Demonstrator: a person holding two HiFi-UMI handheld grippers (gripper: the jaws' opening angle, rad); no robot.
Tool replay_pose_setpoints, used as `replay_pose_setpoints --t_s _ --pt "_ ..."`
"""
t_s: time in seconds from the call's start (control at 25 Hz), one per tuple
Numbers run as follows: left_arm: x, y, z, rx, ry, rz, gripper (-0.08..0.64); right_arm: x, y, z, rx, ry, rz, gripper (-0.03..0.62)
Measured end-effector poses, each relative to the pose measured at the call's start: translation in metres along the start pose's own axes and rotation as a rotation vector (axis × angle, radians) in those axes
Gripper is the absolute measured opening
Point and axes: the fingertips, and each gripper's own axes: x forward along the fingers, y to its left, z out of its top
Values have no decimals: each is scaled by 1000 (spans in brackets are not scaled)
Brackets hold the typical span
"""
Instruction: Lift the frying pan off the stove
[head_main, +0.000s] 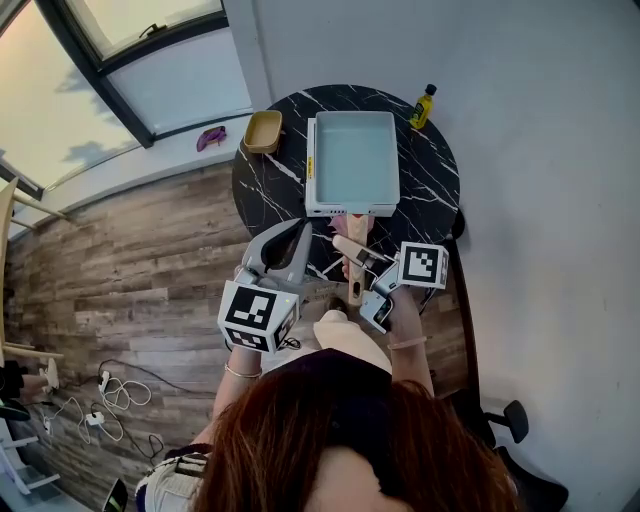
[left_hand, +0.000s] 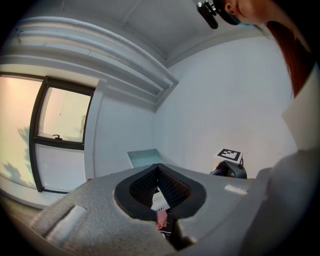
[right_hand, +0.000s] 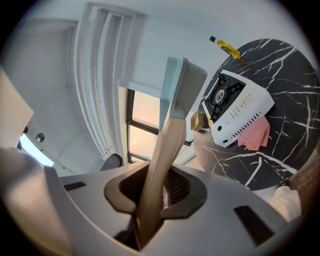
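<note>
One rectangular, pale-blue, wooden-handled frying pan (head_main: 353, 160) sits pinched in the right tool (right_hand: 150, 197); left tool (left_hand: 161, 202) pressed together.

Your obstacles: bowl (head_main: 263, 131) on table (head_main: 432, 180) far left, bottle (head_main: 424, 106) far right, cloth (right_hand: 255, 135) fronting stove (right_hand: 240, 112); bare marble right of stove gives you passage

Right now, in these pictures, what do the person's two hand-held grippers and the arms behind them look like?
Both the left gripper and right gripper have grey moulded jaws with black ribbed pads. Each carries a white cube printed with black square markers. A thin bracelet circles each wrist; no sleeves show on the forearms.
</note>
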Motion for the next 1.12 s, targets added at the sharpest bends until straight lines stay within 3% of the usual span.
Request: replay_pose_setpoints --t_s 0.2,0.68,1.12 --pt "-27 -11 2 -1 -11 0 12 -14 12 -18 -47 -3 -26 81" --pt "-89 -37 0 13 -32 10 12 -36 44 -72 -34 -2 9 81" --pt "-145 -56 1 23 -60 27 12 -56 77 -114 -85 -16 27 81"
